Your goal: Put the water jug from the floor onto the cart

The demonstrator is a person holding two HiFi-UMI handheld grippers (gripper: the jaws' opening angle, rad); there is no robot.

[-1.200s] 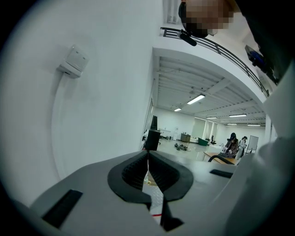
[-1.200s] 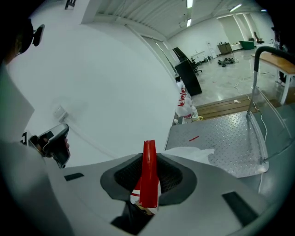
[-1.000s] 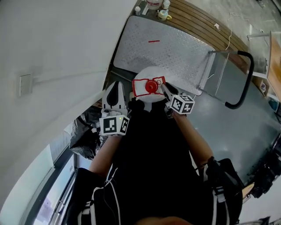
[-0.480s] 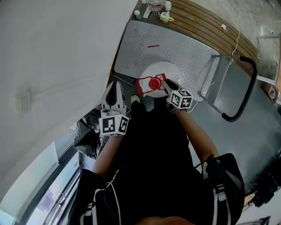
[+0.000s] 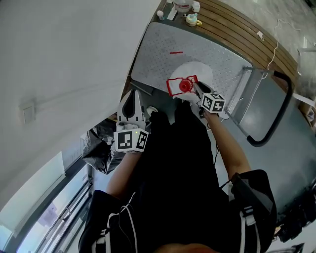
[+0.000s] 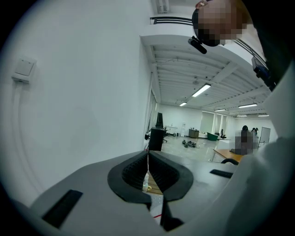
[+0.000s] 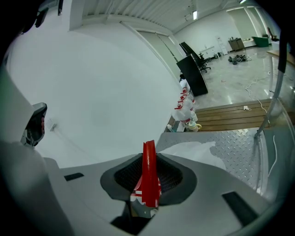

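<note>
The water jug (image 5: 197, 71) is white with a red cap (image 5: 185, 86) and a thin red carry handle (image 7: 149, 177). My right gripper (image 5: 196, 90) is shut on that handle and holds the jug over the near part of the cart's grey tread-plate deck (image 5: 163, 47). In the right gripper view the red handle stands upright between the pads, with the jug's white body (image 7: 193, 150) just beyond. My left gripper (image 5: 132, 103) hangs to the left of the jug, off the cart's near corner. Its jaws (image 6: 148, 156) are shut with nothing between them.
The cart's black push handle (image 5: 276, 116) rises at the right. Wooden boards (image 5: 237, 24) lie beyond the cart, with small bottles (image 5: 190, 7) at their wall end. A white wall runs along the left. A black bag (image 5: 98, 146) lies on the floor below the left gripper.
My right gripper has carried the jug away from the person, from the cart's near edge to over its deck. The left gripper has drifted a little the same way.
</note>
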